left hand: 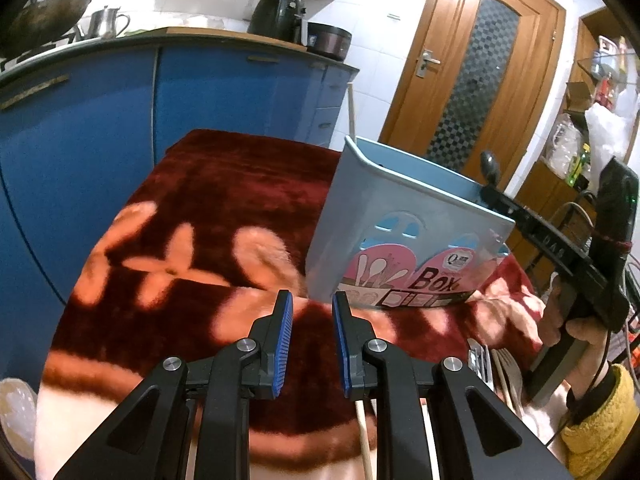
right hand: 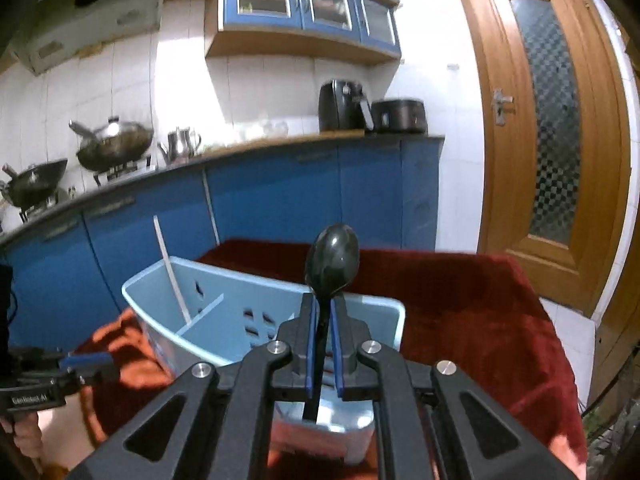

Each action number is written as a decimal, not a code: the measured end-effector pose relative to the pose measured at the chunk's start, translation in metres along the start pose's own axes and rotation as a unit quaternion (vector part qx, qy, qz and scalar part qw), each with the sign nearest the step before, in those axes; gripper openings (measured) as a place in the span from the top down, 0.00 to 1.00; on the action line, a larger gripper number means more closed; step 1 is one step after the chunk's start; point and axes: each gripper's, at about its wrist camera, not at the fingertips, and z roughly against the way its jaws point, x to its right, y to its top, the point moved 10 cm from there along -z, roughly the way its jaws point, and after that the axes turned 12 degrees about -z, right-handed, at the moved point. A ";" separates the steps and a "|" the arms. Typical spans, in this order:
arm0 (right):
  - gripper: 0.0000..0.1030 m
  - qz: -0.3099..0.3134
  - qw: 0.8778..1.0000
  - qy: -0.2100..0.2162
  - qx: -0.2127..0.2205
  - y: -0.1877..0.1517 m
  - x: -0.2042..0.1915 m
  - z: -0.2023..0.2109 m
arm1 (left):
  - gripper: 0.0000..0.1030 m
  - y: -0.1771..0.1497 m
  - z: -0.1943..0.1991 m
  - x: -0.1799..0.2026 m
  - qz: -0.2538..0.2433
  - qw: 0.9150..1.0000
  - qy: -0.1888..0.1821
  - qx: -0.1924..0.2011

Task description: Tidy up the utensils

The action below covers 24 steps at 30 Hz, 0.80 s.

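Right gripper point(right hand: 321, 316) clamps the glossy black plastic spoon point(right hand: 331, 258) by its thin handle, frame centre, bowl up above the pale blue divided plastic box point(right hand: 256, 300). Probably light, stiff, slick; grip mid-handle. Left gripper point(left hand: 312, 312) slightly parted, empty.
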 end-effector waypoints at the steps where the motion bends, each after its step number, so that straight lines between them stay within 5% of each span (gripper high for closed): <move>1: 0.91 -0.006 1.000 0.003 -0.012 -0.003 0.001 0.000 | 0.80 0.000 0.001 0.000 -0.001 1.000 -0.001 0.000; 15: 0.79 -0.061 0.998 -0.005 -0.025 0.007 -0.006 0.060 | 0.80 0.002 0.033 0.008 -0.022 1.000 -0.003 0.005; 24: 0.79 -0.057 0.994 -0.034 -0.084 -0.018 -0.026 0.104 | 0.80 -0.006 0.054 0.020 -0.046 0.998 -0.019 -0.030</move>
